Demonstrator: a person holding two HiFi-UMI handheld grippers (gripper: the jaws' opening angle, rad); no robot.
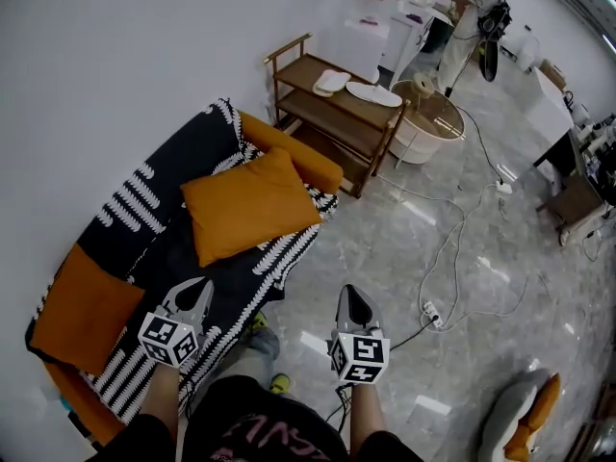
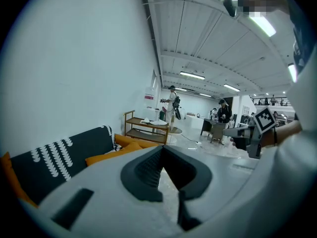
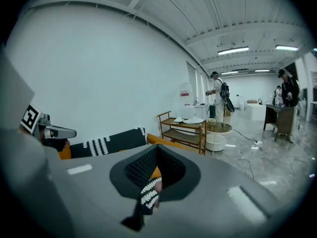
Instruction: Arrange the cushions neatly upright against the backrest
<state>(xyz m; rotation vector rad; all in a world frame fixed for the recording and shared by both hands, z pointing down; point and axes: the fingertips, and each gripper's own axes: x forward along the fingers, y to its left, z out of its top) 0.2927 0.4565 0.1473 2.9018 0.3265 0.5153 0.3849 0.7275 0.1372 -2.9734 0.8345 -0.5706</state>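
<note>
A sofa (image 1: 144, 210) draped in a black-and-white throw stands along the white wall. One orange cushion (image 1: 248, 205) lies flat on the seat near the right armrest (image 1: 303, 157). A second orange cushion (image 1: 85, 308) lies at the sofa's left end. My left gripper (image 1: 195, 295) is shut and empty, hovering over the seat's front edge between the two cushions. My right gripper (image 1: 355, 303) is shut and empty too, out over the floor to the right of the sofa. The left gripper view shows the flat cushion (image 2: 110, 155) beyond the closed jaws.
A wooden two-tier shelf (image 1: 332, 114) with white dishes stands past the sofa's right end, next to a round white tub (image 1: 428, 128). White cables and a power strip (image 1: 432, 313) trail over the tiled floor. A person (image 1: 476, 17) stands far off. A grey-and-orange seat (image 1: 525, 417) is at bottom right.
</note>
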